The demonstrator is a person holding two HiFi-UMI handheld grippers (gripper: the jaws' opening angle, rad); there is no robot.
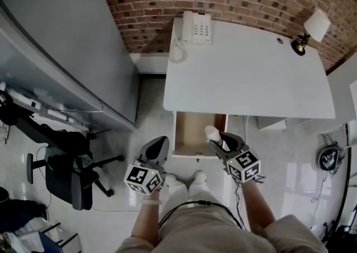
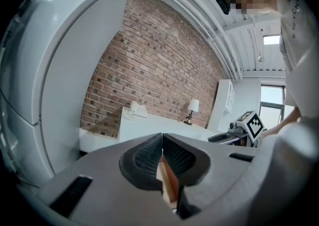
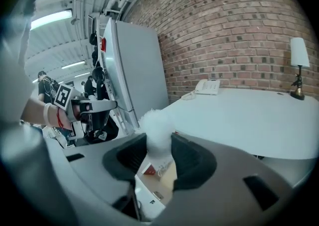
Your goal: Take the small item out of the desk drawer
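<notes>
A small white fluffy item (image 1: 212,133) is clamped in my right gripper (image 1: 215,138), just above the right front corner of the open desk drawer (image 1: 191,129). In the right gripper view the fluffy item (image 3: 157,131) sticks up between the two pads, and my right gripper (image 3: 158,146) is shut on it. The drawer (image 3: 160,184) lies below the jaws there. My left gripper (image 1: 160,145) hangs to the left of the drawer front. In its own view the left gripper (image 2: 162,154) has its jaws closed together with nothing between them.
The white desk (image 1: 245,73) carries a telephone (image 1: 195,27) at its far left and a lamp (image 1: 309,32) at its far right, against a brick wall. A large grey cabinet (image 1: 67,40) stands left of the desk, and a black office chair (image 1: 67,168) stands behind me on the left.
</notes>
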